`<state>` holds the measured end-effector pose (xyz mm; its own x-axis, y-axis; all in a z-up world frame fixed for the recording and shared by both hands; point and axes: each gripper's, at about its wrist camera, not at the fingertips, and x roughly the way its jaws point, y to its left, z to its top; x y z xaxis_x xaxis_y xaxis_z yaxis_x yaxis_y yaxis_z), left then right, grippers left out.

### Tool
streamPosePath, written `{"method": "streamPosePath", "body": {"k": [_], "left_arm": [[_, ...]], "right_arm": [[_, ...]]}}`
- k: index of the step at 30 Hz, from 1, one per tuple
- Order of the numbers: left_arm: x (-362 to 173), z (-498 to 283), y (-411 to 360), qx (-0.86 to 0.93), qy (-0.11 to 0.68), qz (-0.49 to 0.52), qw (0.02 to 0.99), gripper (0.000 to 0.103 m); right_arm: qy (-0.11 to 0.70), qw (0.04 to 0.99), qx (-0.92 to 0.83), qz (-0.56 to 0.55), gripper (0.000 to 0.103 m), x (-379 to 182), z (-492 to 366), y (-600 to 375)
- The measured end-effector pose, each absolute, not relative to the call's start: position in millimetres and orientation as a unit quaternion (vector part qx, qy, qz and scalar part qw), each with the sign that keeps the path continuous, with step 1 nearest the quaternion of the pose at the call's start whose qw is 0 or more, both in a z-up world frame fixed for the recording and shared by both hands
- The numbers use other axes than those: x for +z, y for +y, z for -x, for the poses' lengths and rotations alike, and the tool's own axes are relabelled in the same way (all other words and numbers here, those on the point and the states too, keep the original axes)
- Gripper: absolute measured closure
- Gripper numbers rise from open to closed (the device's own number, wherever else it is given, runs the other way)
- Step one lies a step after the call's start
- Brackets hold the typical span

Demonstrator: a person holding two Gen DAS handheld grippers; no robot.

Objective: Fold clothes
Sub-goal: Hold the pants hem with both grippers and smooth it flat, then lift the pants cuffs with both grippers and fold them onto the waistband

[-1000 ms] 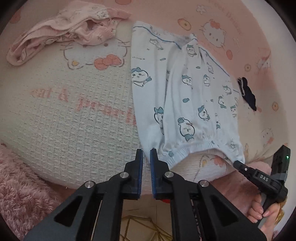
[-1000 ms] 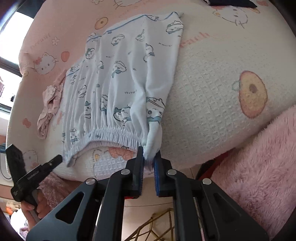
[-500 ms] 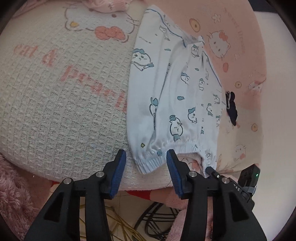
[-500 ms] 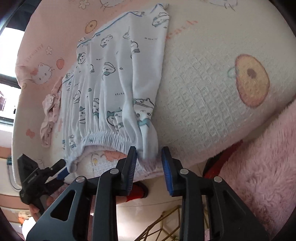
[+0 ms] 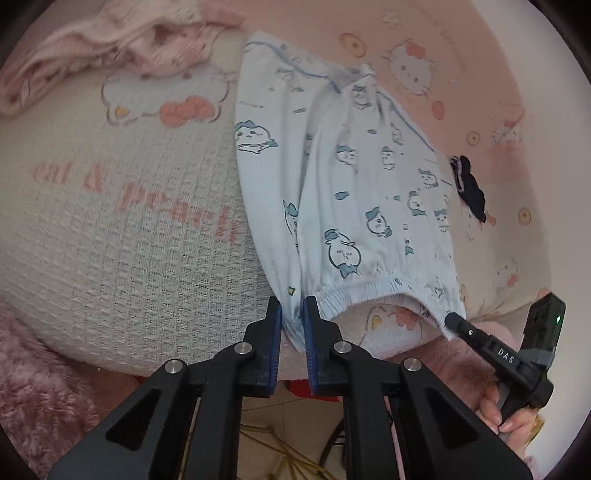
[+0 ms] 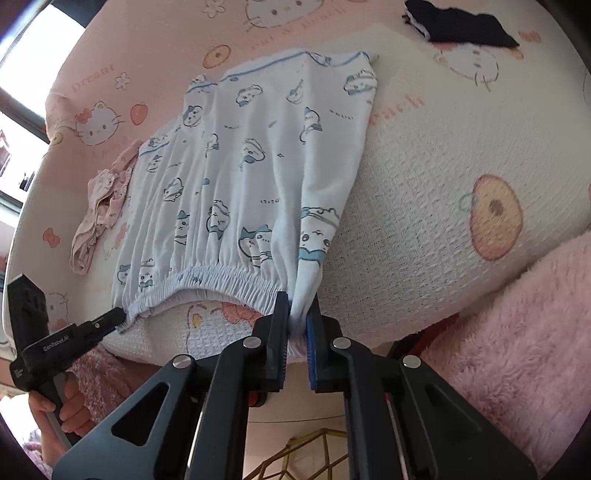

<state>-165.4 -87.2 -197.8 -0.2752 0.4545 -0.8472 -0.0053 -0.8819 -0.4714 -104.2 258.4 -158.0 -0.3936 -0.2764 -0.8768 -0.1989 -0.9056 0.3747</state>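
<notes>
Nearest to you, your left gripper point(image 5: 292, 317) is closing its jaws on the near corner of the pale blue shorts point(image 5: 354, 206), and the blue pads already pinch a bunch of fabric at one end of the elastic waistband. Your right gripper point(image 6: 298, 319) is clamped tight on the other corner of the same waistband, with a fold of printed cloth gathered between its pads. Each gripper also shows in the other's view: the right one point(image 5: 452, 319) touches the far end of the waistband in the left wrist view, and the left one point(image 6: 118, 316) does the same in the right wrist view. A hand point(image 6: 61, 413) wraps the handle of the left gripper at the lower left of that view.

The waistband hangs just over the near edge of the bed cover point(image 5: 129, 229), a waffle-textured sheet printed with cartoon cats and pink lettering. A fluffy pink blanket point(image 6: 517, 332) lies beside the bed edge below it. From the waistband, the shorts stretch away from you, lying mostly flat on the cover with the cartoon print up and a lengthwise fold along the left-hand side.

Farther off, a crumpled pink garment point(image 5: 110, 44) lies on the cover near the far left of the shorts, apart from them. A small dark garment point(image 6: 461, 26) lies well beyond the shorts on the right.
</notes>
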Motion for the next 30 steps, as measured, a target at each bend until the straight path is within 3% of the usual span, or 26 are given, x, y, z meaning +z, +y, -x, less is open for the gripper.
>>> {"method": "streamPosePath", "body": {"k": [11,15,20,24,27,30], "left_arm": [[-224,168,-95,0.742,-0.164,0.640,0.113,0.093],[-216,169,-106,0.753,-0.175,0.627,0.098,0.093],[-193,176,-100,0.789,-0.168,0.576,0.133,0.091],[-201,184,-72,0.776,-0.136,0.591,0.174,0.063],[-214,185,-65,0.773,-0.097,0.607,0.154,0.063],[-211,185,-70,0.772,-0.079,0.613,0.149,0.063]], "right_arm": [[-0.187,-0.005,-0.773,-0.606,0.096,-185,115,250],[-0.171,-0.019,-0.784,-0.597,0.087,-173,112,247],[-0.114,-0.037,-0.852,-0.509,0.082,-128,105,235],[-0.076,-0.003,-0.865,-0.496,0.076,-127,117,215],[-0.064,-0.001,-0.810,-0.583,0.076,-170,134,203],[-0.052,-0.013,-0.798,-0.600,0.076,-171,137,199]]}}
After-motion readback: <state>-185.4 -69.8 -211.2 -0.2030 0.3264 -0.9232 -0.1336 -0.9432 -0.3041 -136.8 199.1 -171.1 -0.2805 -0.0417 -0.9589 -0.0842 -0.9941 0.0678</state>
